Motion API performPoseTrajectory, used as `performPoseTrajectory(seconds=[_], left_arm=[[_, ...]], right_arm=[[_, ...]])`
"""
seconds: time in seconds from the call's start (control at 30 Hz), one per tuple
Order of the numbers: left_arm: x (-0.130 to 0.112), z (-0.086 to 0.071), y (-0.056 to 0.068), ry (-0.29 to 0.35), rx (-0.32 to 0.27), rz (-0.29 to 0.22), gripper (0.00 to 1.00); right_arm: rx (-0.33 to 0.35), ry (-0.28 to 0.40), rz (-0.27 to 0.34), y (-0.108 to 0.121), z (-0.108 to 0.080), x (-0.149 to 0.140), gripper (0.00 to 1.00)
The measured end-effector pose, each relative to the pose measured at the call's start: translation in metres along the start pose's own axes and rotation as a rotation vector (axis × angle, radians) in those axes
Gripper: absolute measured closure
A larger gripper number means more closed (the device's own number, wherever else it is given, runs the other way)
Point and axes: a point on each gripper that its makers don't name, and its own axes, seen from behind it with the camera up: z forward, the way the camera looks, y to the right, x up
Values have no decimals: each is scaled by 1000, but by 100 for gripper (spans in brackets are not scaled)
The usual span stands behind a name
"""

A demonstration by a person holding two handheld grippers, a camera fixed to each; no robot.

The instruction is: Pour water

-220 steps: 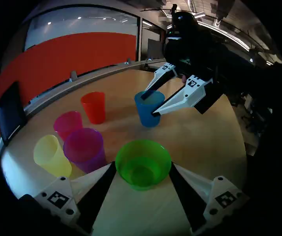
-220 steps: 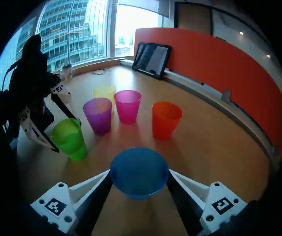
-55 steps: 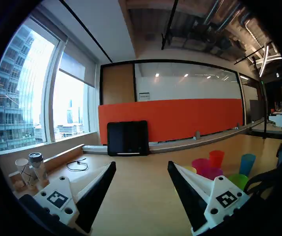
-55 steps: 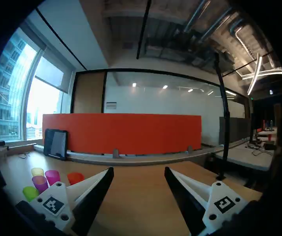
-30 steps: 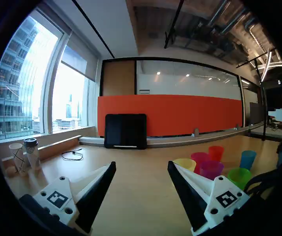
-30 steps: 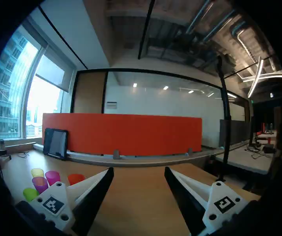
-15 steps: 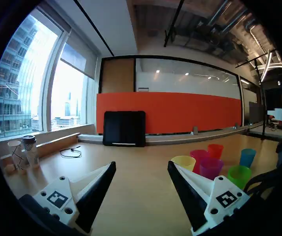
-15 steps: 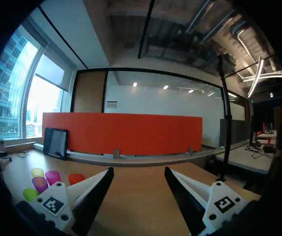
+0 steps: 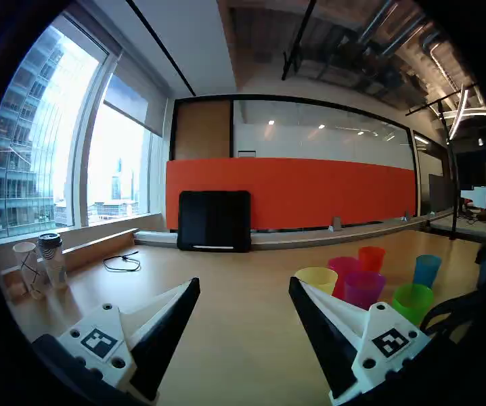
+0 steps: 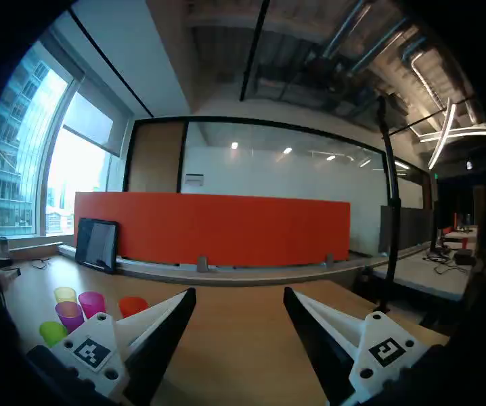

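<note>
Both grippers hover over a wooden table (image 9: 243, 338), away from a cluster of plastic cups. My left gripper (image 9: 243, 283) is open with nothing between its fingers. To its right stand a yellow cup (image 9: 317, 277), a pink cup (image 9: 342, 265), a purple cup (image 9: 363, 287), an orange cup (image 9: 371, 258), a blue cup (image 9: 426, 269) and a green cup (image 9: 412, 301), all upright. My right gripper (image 10: 239, 292) is open and empty too. At its lower left are the yellow cup (image 10: 65, 295), pink cup (image 10: 92, 303), purple cup (image 10: 69, 314), green cup (image 10: 52, 333) and orange cup (image 10: 130, 305).
A black tablet (image 9: 214, 220) leans against the orange partition (image 9: 290, 193) at the back of the table. Two paper coffee cups (image 9: 40, 260) stand on the window ledge at far left, with a cable (image 9: 121, 260) nearby. A pole (image 10: 390, 223) rises at the right.
Seven seconds ago the left gripper held the green cup and the right held the blue cup; both have let go and backed off. Over the last second the views barely shift.
</note>
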Motion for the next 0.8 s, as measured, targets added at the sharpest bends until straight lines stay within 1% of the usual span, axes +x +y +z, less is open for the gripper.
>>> performPoseTrajectory(seconds=[0.43, 0.6, 0.8], left_arm=[[1, 0, 0, 0, 0, 2, 2], [1, 0, 0, 0, 0, 1, 2], [1, 0, -1, 0, 0, 1, 2]], right_arm=[[20, 20, -61, 4, 1, -3, 0], [38, 18, -67, -1, 2, -6, 0], [62, 16, -58, -12, 5, -10, 0]])
